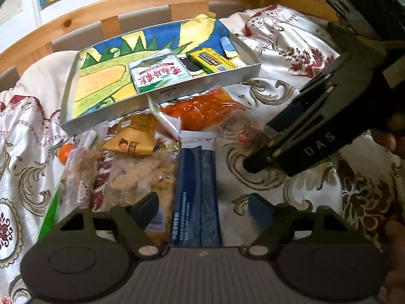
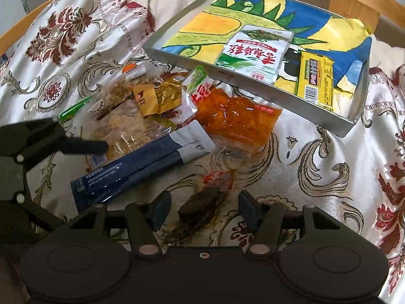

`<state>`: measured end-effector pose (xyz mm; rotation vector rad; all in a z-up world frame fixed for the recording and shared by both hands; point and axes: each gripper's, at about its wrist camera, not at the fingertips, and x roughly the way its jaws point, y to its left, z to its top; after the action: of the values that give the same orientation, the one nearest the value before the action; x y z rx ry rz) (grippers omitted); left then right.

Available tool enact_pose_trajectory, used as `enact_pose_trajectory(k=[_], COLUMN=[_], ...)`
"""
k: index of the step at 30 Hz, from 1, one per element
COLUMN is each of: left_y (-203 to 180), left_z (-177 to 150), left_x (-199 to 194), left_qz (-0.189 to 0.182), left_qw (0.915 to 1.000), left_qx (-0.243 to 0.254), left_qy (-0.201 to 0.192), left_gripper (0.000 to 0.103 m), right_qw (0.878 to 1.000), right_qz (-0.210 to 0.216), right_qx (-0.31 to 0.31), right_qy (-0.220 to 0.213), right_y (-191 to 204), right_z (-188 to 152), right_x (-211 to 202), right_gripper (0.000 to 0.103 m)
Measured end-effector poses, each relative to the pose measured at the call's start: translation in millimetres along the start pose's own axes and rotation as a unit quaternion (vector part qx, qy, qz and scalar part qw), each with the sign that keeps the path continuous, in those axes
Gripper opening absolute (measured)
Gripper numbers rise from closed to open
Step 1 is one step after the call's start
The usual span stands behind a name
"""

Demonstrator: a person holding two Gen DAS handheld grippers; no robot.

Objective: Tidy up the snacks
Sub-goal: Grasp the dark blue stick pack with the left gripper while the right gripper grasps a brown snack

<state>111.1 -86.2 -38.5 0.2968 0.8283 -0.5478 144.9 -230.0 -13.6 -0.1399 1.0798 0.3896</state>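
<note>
A metal tray [image 1: 207, 81] [image 2: 253, 83] lined with a colourful drawing lies on the bed. It holds a green-and-white packet [image 1: 159, 73] [image 2: 253, 55] and a yellow packet [image 1: 212, 60] [image 2: 316, 81]. In front of it is a loose pile with an orange packet [image 1: 200, 111] [image 2: 238, 119], a clear bag of pale snacks [image 1: 144, 174] [image 2: 124, 131] and a long dark-blue packet [image 1: 197, 177] [image 2: 141, 167]. My left gripper [image 1: 205, 211] is open, its fingers either side of the blue packet's near end. My right gripper [image 2: 205, 210] is open around a small brown packet [image 2: 202, 205], pads apart from it.
A patterned satin bedspread [image 2: 316, 167] covers the bed, with a wooden rail [image 1: 141, 5] behind the tray. Small yellow-brown packets [image 1: 131, 136] and a green wrapper [image 2: 73, 110] lie at the pile's left. A hand [image 1: 389, 139] holds the right gripper's body.
</note>
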Motion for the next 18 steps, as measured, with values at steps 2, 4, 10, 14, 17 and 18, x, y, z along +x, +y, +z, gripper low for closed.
enact_pose_trajectory(k=[2,4,10,14,17,18], left_y=[0,0,4,7,7,8], left_z=[0,1,2,5,4,3], left_x=[1,4,3,-1,-1,1], left_qz=[-0.003,0.006,0.01,-0.001,-0.006,-0.006], left_qw=[1.0,0.9998,0.9992,0.9969,0.9962,0.9961], left_qx=[0.002,0.003,-0.026,-0.061,-0.069,-0.071], left_qy=[0.005,0.02,0.03,0.049,0.052,0.052], left_gripper=[0.069,0.05,0.042,0.041,0.044,0.044], right_qw=[1.0,1.0,1.0,1.0,0.999,0.999], right_qz=[0.0,0.0,-0.002,0.008,0.012,0.014], right_qx=[0.002,0.0,-0.014,-0.027,-0.031,-0.029], right_qy=[0.0,0.0,-0.002,0.002,0.001,0.001], right_y=[0,2,8,11,13,13], right_z=[0,0,1,1,0,1], right_x=[1,2,3,2,0,1], right_gripper=[0.058,0.056,0.049,0.035,0.031,0.032])
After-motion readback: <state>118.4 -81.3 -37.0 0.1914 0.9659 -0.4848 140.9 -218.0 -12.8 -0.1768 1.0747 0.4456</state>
